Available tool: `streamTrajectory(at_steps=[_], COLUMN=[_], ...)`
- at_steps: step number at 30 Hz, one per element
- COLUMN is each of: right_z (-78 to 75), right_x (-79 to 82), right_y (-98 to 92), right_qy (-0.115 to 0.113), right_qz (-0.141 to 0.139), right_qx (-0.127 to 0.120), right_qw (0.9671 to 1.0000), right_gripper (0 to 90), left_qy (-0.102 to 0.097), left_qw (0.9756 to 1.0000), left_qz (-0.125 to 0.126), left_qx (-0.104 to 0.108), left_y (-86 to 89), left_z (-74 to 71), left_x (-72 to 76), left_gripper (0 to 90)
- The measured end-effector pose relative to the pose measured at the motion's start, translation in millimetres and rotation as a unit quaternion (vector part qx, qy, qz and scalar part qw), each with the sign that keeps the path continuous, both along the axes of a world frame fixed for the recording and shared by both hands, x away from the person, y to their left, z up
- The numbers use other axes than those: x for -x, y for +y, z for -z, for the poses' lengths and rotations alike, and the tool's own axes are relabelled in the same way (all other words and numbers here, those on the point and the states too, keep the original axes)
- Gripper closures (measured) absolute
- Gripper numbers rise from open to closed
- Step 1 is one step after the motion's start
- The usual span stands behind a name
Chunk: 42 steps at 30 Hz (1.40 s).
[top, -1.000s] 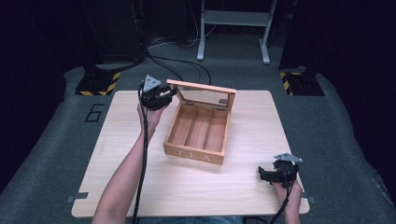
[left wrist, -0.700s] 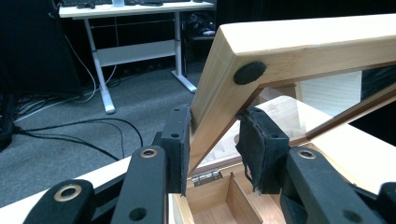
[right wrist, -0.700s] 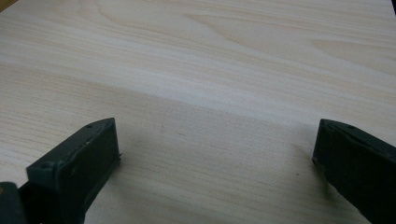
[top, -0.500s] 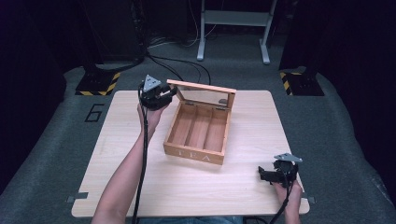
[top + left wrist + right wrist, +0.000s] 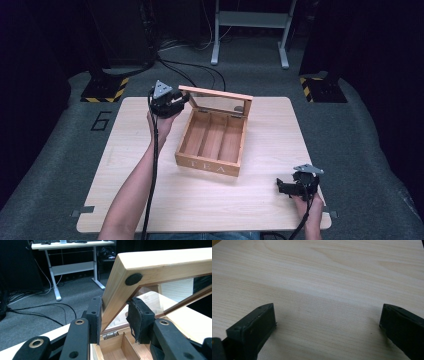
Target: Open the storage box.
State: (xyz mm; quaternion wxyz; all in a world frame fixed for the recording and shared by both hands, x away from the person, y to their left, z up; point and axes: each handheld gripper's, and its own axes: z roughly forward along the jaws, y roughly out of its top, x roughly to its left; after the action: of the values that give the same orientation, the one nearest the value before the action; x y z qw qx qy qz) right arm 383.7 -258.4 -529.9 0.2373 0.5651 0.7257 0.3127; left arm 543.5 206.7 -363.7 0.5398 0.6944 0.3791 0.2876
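A wooden tea box (image 5: 210,150) marked TEA stands in the middle of the table, its compartments showing bare wood. Its glass-paned lid (image 5: 217,95) stands raised at the back. My left gripper (image 5: 182,102) is at the lid's left corner. In the left gripper view the lid frame (image 5: 155,265) sits between the two pads, and my left gripper (image 5: 115,317) is shut on it. My right gripper (image 5: 282,187) rests low near the table's front right, far from the box. It is open (image 5: 327,322), with nothing but table between its jaws.
The light wooden table (image 5: 150,200) carries the box and nothing else I can see. A white desk frame (image 5: 250,20), cables (image 5: 200,70) and yellow-black striped bases (image 5: 105,90) lie on the grey floor behind it.
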Motion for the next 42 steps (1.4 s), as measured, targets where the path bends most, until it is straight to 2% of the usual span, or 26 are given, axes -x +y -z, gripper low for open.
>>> streamTrajectory(at_steps=[42], right_z=[-0.1], right_x=[0.0], right_y=[0.0], right_qy=[0.000], right_qz=[0.000], right_qx=[0.000], right_qw=[1.0000], right_gripper=[0.0], left_qy=[-0.002], left_qw=[1.0000], left_qz=[0.001], left_qx=[-0.003], left_y=[0.7], left_z=[0.5], left_x=[0.5], left_gripper=[63.5])
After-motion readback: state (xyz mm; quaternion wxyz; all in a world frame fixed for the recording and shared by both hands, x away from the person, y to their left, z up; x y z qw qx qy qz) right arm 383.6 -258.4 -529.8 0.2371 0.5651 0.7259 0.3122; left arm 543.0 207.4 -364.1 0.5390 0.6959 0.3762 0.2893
